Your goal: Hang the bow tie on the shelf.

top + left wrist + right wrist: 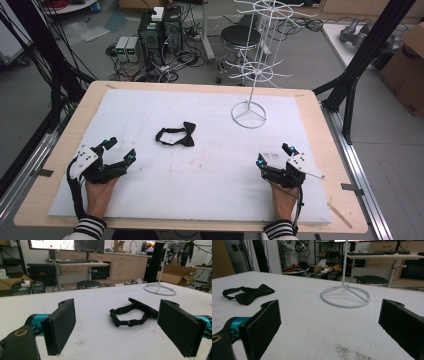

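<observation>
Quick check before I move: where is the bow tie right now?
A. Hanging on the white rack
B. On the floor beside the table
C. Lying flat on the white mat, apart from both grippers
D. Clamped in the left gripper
C. The bow tie lies on the mat, ahead of the open left gripper and apart from the right gripper; the rack stands bare.

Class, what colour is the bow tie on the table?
Black bow tie, clearest in the right gripper view.
</observation>
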The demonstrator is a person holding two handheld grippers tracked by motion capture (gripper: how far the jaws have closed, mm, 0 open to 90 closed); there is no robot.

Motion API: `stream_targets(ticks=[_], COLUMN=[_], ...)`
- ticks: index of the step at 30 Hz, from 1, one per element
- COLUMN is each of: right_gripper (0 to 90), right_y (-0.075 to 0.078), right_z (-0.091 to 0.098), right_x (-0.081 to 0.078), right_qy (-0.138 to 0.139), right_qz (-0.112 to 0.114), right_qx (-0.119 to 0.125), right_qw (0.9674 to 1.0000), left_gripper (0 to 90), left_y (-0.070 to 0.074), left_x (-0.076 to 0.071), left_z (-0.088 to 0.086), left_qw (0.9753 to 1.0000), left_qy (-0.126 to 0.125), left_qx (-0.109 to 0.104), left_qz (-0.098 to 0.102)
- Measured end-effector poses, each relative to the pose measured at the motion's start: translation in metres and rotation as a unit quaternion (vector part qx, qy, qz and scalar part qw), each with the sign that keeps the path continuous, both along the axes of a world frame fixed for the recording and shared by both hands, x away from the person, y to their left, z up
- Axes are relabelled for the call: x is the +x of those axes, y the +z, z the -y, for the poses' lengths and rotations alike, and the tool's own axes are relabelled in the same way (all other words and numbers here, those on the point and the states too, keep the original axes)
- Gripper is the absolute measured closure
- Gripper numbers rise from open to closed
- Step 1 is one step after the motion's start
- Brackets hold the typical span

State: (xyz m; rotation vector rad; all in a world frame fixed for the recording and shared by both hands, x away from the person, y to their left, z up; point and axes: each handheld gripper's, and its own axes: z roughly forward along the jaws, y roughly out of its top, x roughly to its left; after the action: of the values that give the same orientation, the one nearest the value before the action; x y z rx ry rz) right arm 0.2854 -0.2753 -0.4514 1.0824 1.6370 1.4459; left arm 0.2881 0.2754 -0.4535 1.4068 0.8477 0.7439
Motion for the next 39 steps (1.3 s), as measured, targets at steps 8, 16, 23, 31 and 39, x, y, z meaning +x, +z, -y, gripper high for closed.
stream_targets(ticks=[8, 16, 23, 31, 39], right_gripper=[3.2, 3.2, 3.2, 3.2, 3.2], right_y=[0.0, 0.0, 0.0, 0.0, 0.0], right_z=[0.001, 0.001, 0.001, 0.001, 0.001], right_x=[0.0, 0.0, 0.0, 0.0, 0.0], right_qy=[0.0, 0.0, -0.001, 0.0, -0.001], right_qz=[0.0, 0.0, 0.001, -0.002, -0.002], right_qx=[0.004, 0.002, 0.003, 0.004, 0.009], right_qw=[1.0, 1.0, 1.0, 1.0, 1.0], left_gripper=[16.0, 16.0, 15.8, 15.8, 15.8], left_y=[0.0, 0.0, 0.001, 0.007, 0.041], left_x=[0.0, 0.0, 0.0, 0.006, 0.017], left_z=[0.001, 0.001, 0.003, 0.002, 0.007], left_qw=[1.0, 1.0, 0.9998, 0.9994, 0.9987], left_qy=[0.001, 0.008, 0.02, 0.016, -0.013], left_qx=[0.006, 0.005, 0.009, 0.018, 0.031], left_qz=[0.002, 0.0, -0.003, -0.023, -0.039])
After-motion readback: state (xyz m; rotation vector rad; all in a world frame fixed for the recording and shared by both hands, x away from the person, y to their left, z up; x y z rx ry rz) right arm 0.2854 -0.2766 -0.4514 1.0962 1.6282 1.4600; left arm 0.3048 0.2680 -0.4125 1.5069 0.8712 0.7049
